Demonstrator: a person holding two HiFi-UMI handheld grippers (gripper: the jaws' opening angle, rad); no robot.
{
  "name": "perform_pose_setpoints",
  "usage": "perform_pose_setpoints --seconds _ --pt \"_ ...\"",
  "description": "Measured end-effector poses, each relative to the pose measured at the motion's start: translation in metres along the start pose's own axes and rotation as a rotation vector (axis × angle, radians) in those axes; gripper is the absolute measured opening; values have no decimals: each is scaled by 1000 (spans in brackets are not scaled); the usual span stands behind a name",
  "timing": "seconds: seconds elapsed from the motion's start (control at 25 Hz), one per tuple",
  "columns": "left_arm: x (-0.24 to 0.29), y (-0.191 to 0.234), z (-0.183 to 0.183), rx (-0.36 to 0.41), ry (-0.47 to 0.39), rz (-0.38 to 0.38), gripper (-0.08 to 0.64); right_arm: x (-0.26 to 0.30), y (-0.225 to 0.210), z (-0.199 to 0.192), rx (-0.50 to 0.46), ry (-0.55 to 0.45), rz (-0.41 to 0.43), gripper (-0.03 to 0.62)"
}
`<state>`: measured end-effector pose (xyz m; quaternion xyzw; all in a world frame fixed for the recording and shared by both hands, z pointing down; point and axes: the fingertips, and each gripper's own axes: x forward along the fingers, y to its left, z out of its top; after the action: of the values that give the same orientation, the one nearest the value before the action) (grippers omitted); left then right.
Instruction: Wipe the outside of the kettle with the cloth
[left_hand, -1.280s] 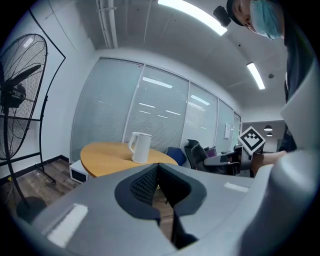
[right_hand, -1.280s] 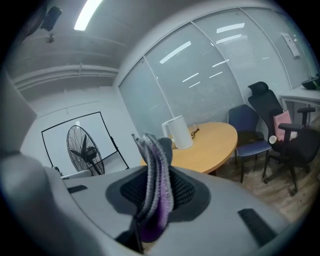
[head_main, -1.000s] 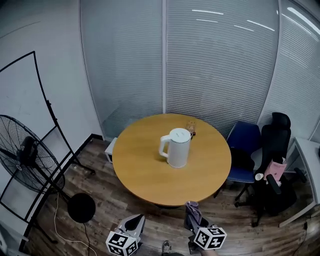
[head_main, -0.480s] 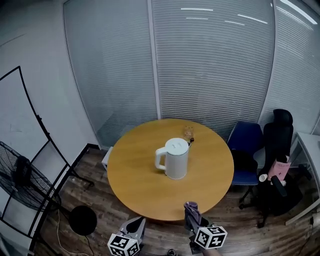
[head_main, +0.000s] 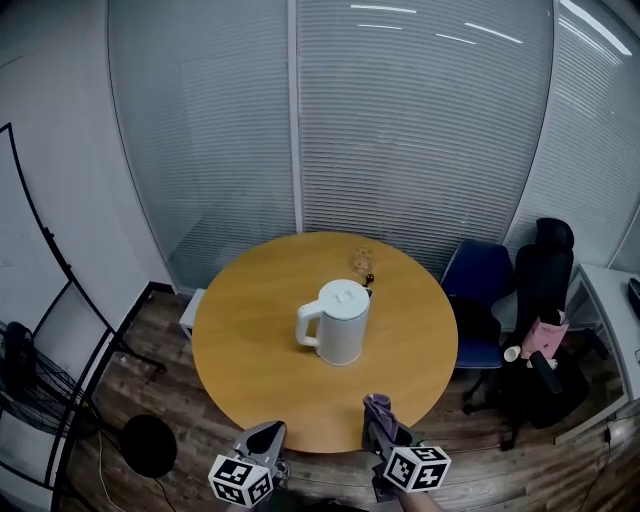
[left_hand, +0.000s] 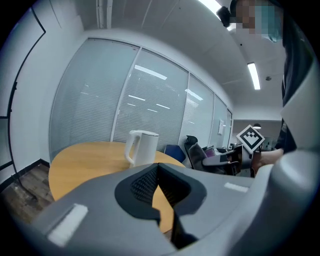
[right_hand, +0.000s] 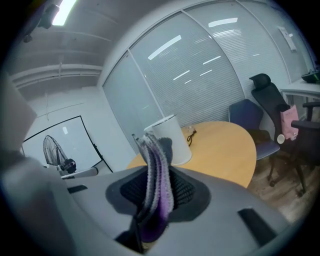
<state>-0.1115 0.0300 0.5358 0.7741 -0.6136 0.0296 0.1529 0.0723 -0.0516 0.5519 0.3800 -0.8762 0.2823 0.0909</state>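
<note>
Two hand-held grippers at the 6 o'clock rim of a round, honey-coloured wooden worktop (head_main: 250, 350), seen from the head view. A white electric kettle (head_main: 340, 320) stands upright near the centre of the worktop, lid on, its handle turned toward 9 o'clock. A small dark-corded object (head_main: 362, 264), too small to identify, lies just beyond it at about 1 o'clock.

The left gripper (head_main: 268, 432) has its jaws fully together with nothing between them. The right gripper (head_main: 380, 425) has its jaws clamped on a purple-and-grey fleecy cloth (right_hand: 157, 187), which stands up from the pads in a folded strip. A blue chair (head_main: 475, 290) and a black office chair (head_main: 545, 280) stand off the worktop at 3 o'clock.

Compared with a second ago, the worktop sits lower and nearer in the head view. The tips of both grippers, then well short of its near rim, now overlap that rim. A black floor fan (head_main: 18, 362) has slid almost out of frame at 9 o'clock. The kettle itself has not shifted on the worktop.

This reads as an approach nearly completed. The cloth is already secured but is well apart from the kettle, so no wiping has begun. The next step probably calls for carrying the cloth forward to the kettle wall, with the empty left gripper free to steady the handle.
</note>
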Motion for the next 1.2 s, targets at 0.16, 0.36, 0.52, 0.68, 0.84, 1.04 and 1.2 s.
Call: perform_pose_setpoints --seconds 0.16,0.36,0.52,0.68,0.84,1.04,1.2 --pt "32 24 16 21 12 -76 11 23 -3 14 36 -40 -73 100" --pt "65 57 36 73 31 -160 11 52 1 29 79 -95 -157 100" --pt "86 86 48 98 37 -220 11 73 6 38 109 -141 -224 100" --pt "102 110 55 125 54 -287 11 90 10 45 147 -188 -294 100" --pt "117 129 66 172 51 -353 11 104 13 53 186 -245 -354 100" --pt "136 140 78 214 46 -442 12 118 21 67 266 -349 -418 100" --pt "146 141 87 221 28 -490 12 128 25 80 322 -406 -425 100"
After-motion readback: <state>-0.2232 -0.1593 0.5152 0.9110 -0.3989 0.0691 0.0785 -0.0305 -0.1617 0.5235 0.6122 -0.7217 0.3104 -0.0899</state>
